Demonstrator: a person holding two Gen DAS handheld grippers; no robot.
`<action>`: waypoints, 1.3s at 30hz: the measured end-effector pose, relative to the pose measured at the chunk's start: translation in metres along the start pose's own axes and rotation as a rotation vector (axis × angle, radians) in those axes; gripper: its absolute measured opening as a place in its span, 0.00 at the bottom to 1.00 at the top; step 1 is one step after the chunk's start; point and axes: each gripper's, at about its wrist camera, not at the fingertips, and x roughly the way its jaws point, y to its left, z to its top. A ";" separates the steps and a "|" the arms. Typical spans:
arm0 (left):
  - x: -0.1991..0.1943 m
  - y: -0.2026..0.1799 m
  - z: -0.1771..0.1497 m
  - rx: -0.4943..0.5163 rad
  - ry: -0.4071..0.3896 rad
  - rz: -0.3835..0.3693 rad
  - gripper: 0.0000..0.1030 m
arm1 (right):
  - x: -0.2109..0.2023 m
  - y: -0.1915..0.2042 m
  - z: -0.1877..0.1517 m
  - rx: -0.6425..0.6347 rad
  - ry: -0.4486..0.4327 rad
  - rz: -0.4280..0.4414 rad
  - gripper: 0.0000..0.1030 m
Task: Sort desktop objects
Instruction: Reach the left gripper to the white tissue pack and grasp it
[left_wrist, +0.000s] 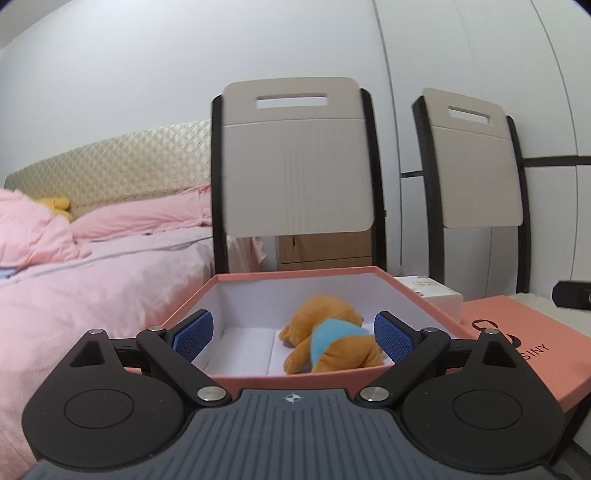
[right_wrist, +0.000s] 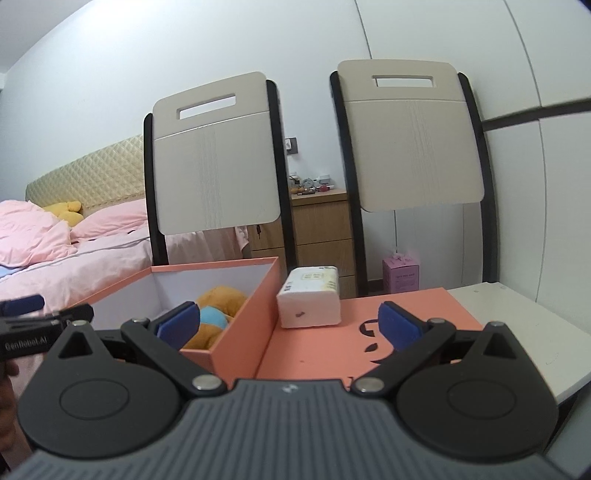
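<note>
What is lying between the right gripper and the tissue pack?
Only bare lid: the right gripper faces the tissue pack with nothing between, per the right wrist view.

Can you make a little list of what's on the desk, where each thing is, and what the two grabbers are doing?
box: open salmon-pink box, white inside
plush toy: orange plush toy with a blue patch, lying inside the box
tissue pack: white tissue pack, outside the box, resting on the lid
lid: flat salmon-pink lid lying beside the box on the white desk
left gripper: left gripper open, holding nothing, pointed into the box
right gripper: right gripper open, holding nothing, facing the tissue pack
</note>
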 end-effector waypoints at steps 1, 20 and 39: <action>0.000 -0.005 0.003 0.009 -0.003 -0.002 0.93 | -0.002 -0.007 -0.003 0.016 -0.003 0.007 1.00; 0.162 -0.225 0.045 0.008 0.129 -0.030 0.93 | -0.083 -0.149 -0.072 0.193 0.022 -0.144 1.00; 0.276 -0.242 0.014 0.084 0.374 0.161 0.95 | -0.069 -0.163 -0.093 0.246 0.086 -0.134 1.00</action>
